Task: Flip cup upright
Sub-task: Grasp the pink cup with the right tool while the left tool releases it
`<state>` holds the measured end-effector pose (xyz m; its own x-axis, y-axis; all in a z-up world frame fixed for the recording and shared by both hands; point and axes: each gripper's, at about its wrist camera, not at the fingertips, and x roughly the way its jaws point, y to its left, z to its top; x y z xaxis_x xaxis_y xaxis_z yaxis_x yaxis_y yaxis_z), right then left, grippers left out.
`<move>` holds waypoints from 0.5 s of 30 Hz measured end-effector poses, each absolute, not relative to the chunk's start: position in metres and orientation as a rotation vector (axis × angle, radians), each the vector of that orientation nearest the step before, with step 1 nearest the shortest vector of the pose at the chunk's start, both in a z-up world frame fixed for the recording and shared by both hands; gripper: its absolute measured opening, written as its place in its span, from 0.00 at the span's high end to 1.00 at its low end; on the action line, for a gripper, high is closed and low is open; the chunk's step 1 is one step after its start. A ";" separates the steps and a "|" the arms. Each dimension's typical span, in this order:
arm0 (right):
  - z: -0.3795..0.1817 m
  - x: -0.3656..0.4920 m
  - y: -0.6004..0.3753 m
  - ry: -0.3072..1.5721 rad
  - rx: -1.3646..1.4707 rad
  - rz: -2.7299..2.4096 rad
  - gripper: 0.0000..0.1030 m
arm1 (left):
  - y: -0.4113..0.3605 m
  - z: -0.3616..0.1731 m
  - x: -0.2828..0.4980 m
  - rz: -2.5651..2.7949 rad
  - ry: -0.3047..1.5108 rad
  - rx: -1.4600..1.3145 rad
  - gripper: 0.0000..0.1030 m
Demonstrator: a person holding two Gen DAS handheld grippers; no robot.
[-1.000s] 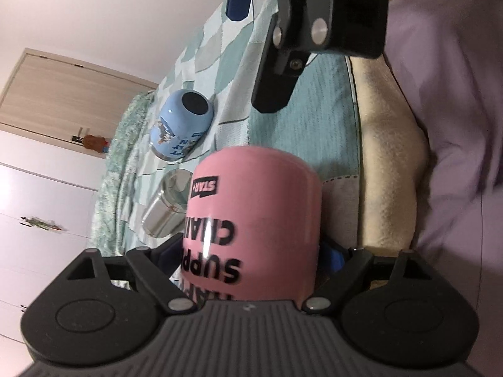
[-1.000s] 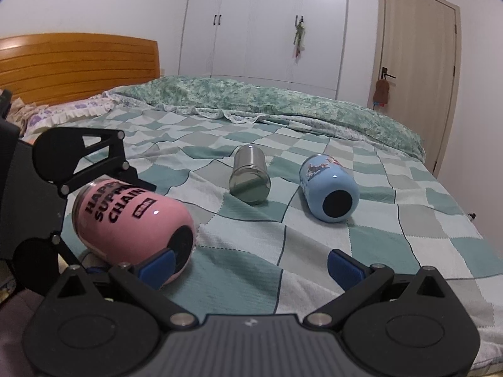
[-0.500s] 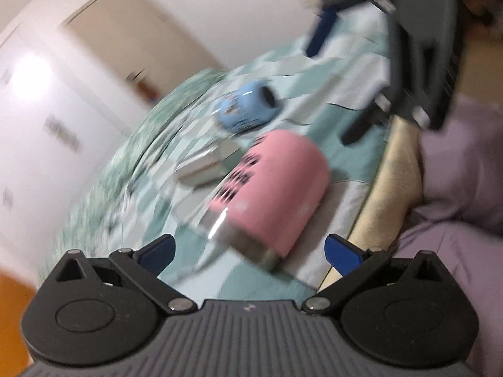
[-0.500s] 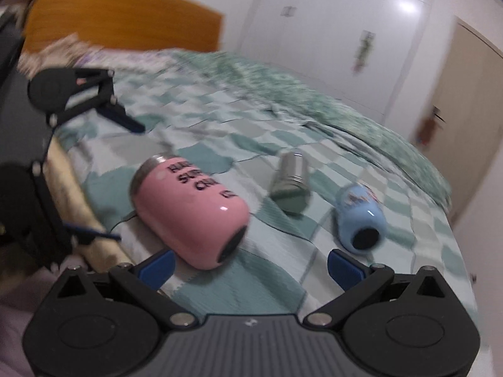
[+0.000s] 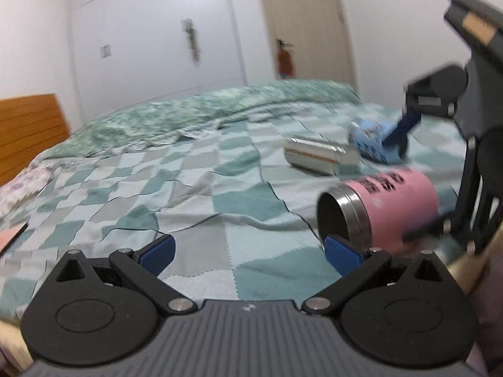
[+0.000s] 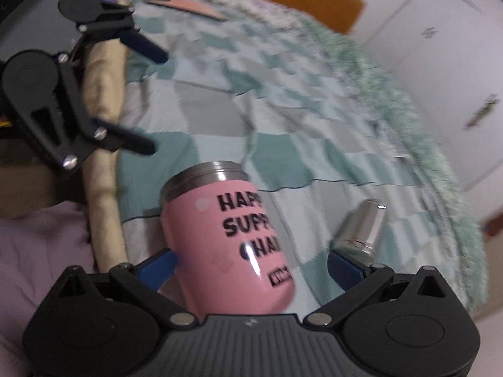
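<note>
Pink cup [image 6: 232, 238], released by the left hand-held gripper [image 5: 248, 251], now sits between the right hand-held gripper's [image 6: 251, 267] spread fingers.

black gripper [image 5: 248, 251] — blue fingertips [image 5: 342, 253], silver screws

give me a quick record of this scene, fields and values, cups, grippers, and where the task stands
surface: checkered bedspread
pink cup: on its side, steel-rimmed mouth facing the left wrist camera
right gripper: open, fingers either side of the pink cup's base end, contact unclear
left gripper: open, holding nothing, beside the cup's mouth
steel cup: lying on its side behind the pink one
blue cup: lying down, farthest back
task state: pink cup not yet upright
</note>
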<state>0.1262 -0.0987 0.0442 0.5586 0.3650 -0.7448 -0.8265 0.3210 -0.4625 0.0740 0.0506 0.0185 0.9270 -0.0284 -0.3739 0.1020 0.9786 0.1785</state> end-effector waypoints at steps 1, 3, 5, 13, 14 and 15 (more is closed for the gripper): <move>0.043 0.129 -0.098 0.592 -0.947 0.858 0.00 | 0.052 0.019 0.073 -0.061 0.366 0.183 0.00; 0.043 0.135 -0.095 0.626 -0.942 0.881 0.00 | 0.051 0.019 0.073 -0.053 0.355 0.162 0.00; 0.043 0.140 -0.094 0.660 -0.935 0.901 0.00 | 0.050 0.017 0.078 -0.057 0.363 0.152 0.00; 0.037 0.153 -0.083 0.763 -0.952 0.939 0.07 | 0.053 0.008 0.093 -0.112 0.414 0.140 0.00; 0.036 0.155 -0.081 0.782 -0.951 0.939 0.11 | 0.054 0.008 0.093 -0.117 0.419 0.140 0.00; 0.034 0.156 -0.079 0.797 -0.947 0.933 0.11 | 0.055 0.008 0.093 -0.123 0.426 0.141 0.00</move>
<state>0.1564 -0.0794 0.0340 0.3859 0.2942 -0.8744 -0.9095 0.2798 -0.3074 0.0933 0.0551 0.0082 0.9037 -0.0890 -0.4189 0.1479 0.9828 0.1102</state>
